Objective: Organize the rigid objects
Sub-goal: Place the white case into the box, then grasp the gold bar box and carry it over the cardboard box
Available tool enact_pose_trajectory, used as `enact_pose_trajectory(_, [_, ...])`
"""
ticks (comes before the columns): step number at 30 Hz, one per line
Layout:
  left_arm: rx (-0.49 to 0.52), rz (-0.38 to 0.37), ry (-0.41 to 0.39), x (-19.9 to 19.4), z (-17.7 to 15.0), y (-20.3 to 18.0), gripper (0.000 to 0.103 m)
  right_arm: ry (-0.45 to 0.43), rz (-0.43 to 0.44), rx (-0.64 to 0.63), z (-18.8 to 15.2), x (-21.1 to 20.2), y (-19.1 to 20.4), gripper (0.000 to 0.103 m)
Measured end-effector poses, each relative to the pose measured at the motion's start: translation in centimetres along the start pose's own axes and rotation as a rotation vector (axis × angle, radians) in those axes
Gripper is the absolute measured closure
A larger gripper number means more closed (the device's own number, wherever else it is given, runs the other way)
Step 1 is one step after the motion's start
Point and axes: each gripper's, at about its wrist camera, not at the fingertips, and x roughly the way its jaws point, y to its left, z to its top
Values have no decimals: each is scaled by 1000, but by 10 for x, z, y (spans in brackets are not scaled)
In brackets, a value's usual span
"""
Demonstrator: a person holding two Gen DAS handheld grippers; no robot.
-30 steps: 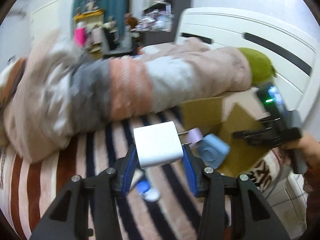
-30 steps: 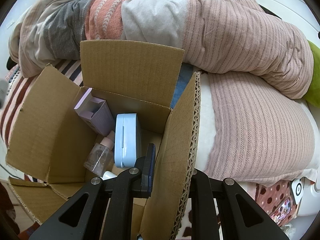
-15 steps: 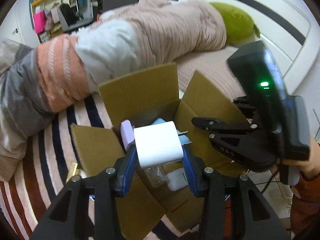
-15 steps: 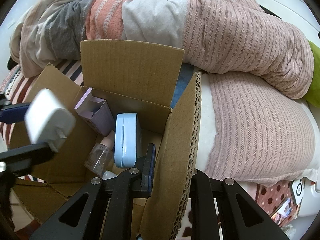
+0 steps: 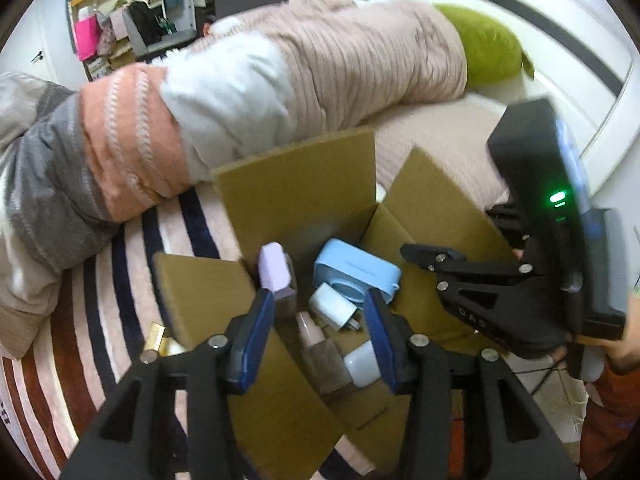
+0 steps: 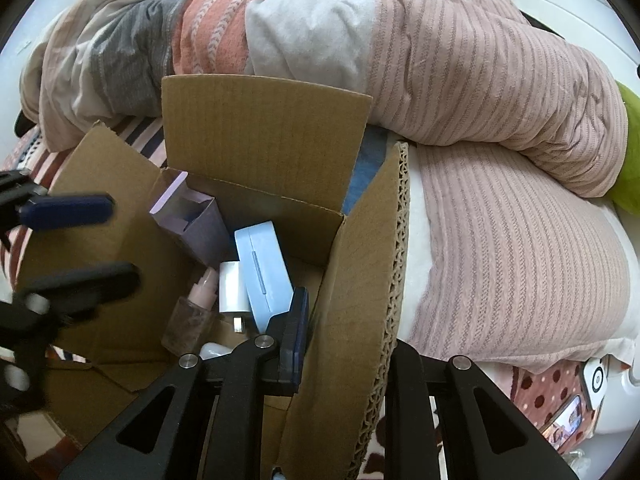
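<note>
White charger [image 5: 334, 312] dropped into cardboard box [image 5: 296, 196], left tool [image 5: 318, 330] empty (spread)

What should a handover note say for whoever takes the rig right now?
Left tool: open, empty, above the cardboard box.
Right tool: shut on the box's right flap.
In the box: white charger, blue case, lilac carton, pink-capped bottle.
Done: charger is in.
Left: a gold item lies on the striped cover outside the box.
</note>
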Motion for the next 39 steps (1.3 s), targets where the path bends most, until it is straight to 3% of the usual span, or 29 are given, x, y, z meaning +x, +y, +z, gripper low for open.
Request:
enact_pose_trajectory(4, [-31,19,-118,-42,-12,28,33,1,-3,-1,1,0,1,89])
enact_pose_trajectory(9, [-100,98,-199,-72,-39,79,23,4,-7,-2,2,1,1,89])
enact_pose_trajectory(16, [-132,219,-146,-34,-90,140,21,8,-14,-6,1,0,2,89])
enact_pose_trajectory(21, [-205,200,-68,19,-119,180,21,8,-17,-6,1,1,3,89])
enact_pose_trajectory(26, [-230,136,-41,53,-129,191,36,10,-18,-6,1,1,3,89])
enact_pose_trajectory(30, [-223,125,-10,78,-120,186,73,9,-17,-5,1,1,3,89])
enact_pose_trajectory(32, [-223,118,-18,83,-117,183,85,10,-17,-5,1,1,3,89])
enact_pose_trajectory(39, [-234,127,-28,81,-111,177,88,10,-13,-3,1,1,2,89])
